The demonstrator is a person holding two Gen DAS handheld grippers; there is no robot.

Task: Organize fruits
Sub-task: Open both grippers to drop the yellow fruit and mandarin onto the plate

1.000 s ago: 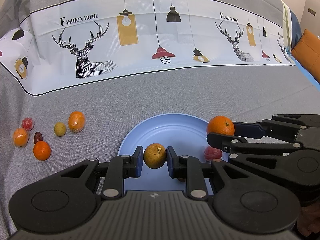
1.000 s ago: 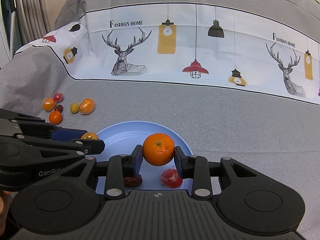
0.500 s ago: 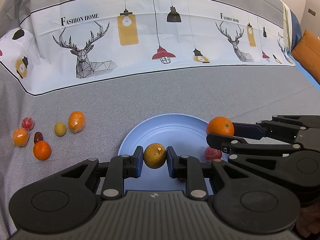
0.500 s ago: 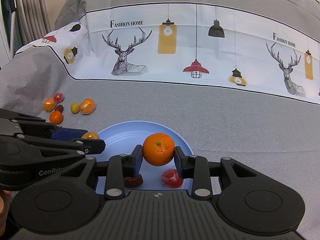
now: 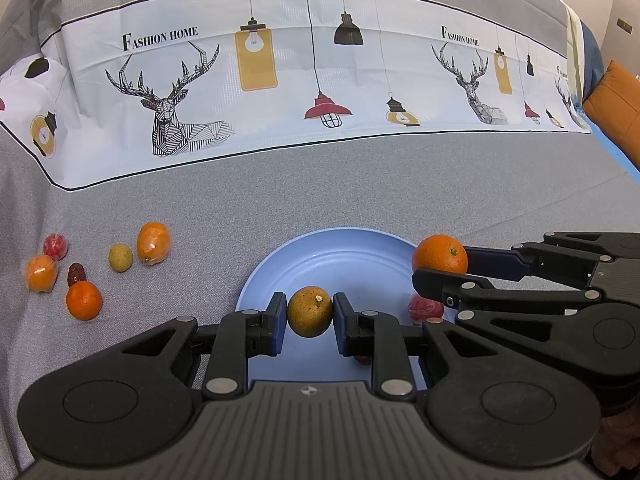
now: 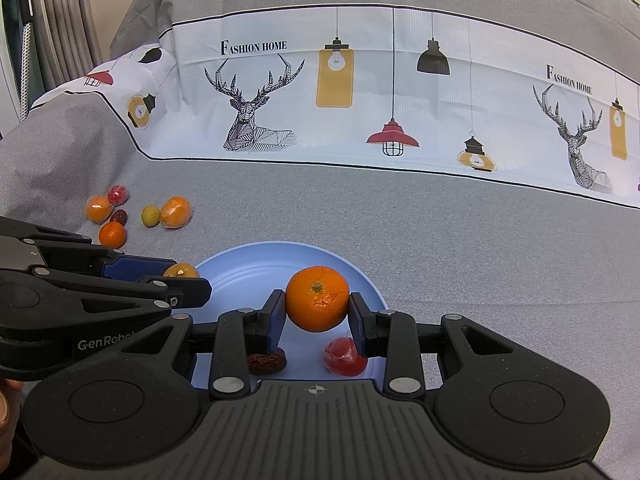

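Altogether ten fruits show. Two are gripped: the left gripper (image 5: 310, 317) has its blue pads pressed narrowly against a small brownish-yellow fruit (image 5: 310, 317) with a rough, dull skin, low in the middle of the left wrist view, and the right gripper (image 6: 317, 309) is likewise closed on a round orange (image 6: 317, 298) with a glossy dimpled peel, at lower centre of the right wrist view. Both hang over the one plate (image 6: 248, 268), a smooth, round, pale blue dish lying on the grey woven cloth (image 6: 440, 248).

Two more lie on the plate near its front edge: a wrinkled dark red date (image 6: 267, 362) and a shiny red fruit in clear wrap (image 6: 345, 356), partly hidden by the right gripper's fingers.

Six sit in a loose cluster at middle left of the left wrist view, well apart from the plate: a small bare orange (image 5: 83, 300), two orange fruits in crinkly clear wrap (image 5: 153, 242) (image 5: 41, 278), a small round yellow-green fruit (image 5: 120, 257), a dark red date (image 5: 76, 274) and a wrapped red fruit (image 5: 55, 246).

Across the upper part of both views runs one white printed band (image 5: 280, 120) with line-drawn deer heads, hanging lamps and the words "FASHION HOME".
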